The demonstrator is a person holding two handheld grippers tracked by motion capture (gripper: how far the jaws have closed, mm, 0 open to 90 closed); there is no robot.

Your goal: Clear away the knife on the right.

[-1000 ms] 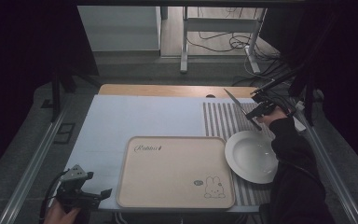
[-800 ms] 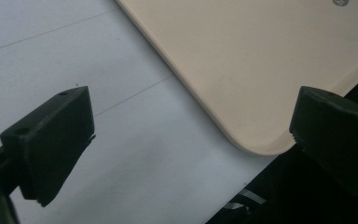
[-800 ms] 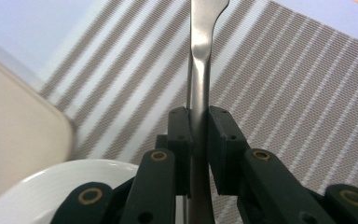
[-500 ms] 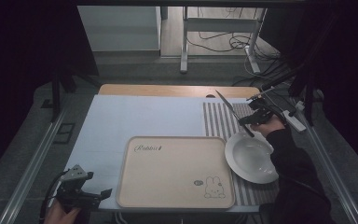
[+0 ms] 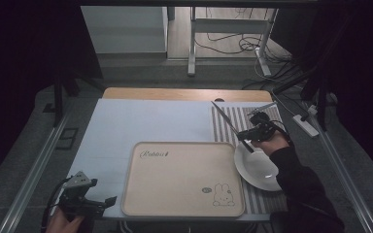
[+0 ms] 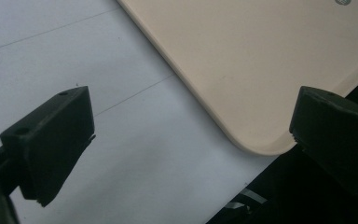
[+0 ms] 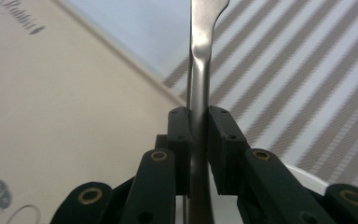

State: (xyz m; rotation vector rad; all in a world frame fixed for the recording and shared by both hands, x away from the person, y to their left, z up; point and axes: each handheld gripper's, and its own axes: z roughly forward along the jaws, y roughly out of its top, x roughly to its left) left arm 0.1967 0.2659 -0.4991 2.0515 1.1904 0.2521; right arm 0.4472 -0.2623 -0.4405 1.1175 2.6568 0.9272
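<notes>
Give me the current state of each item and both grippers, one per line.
Right gripper: shut on the metal utensil, above the plate's far rim.
Metal utensil: lifted, angled up, its head out of view.
White plate: empty, on the striped mat.
Beige tray: empty, flat.
Left gripper: open, at the tray's near corner.

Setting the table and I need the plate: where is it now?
In the high view the white plate lies at the right, on the striped mat, beside the beige tray, just near of the right gripper.

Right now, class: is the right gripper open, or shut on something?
Shut. The right gripper has both jaws pressed against a metal utensil handle, above the striped mat.
</notes>
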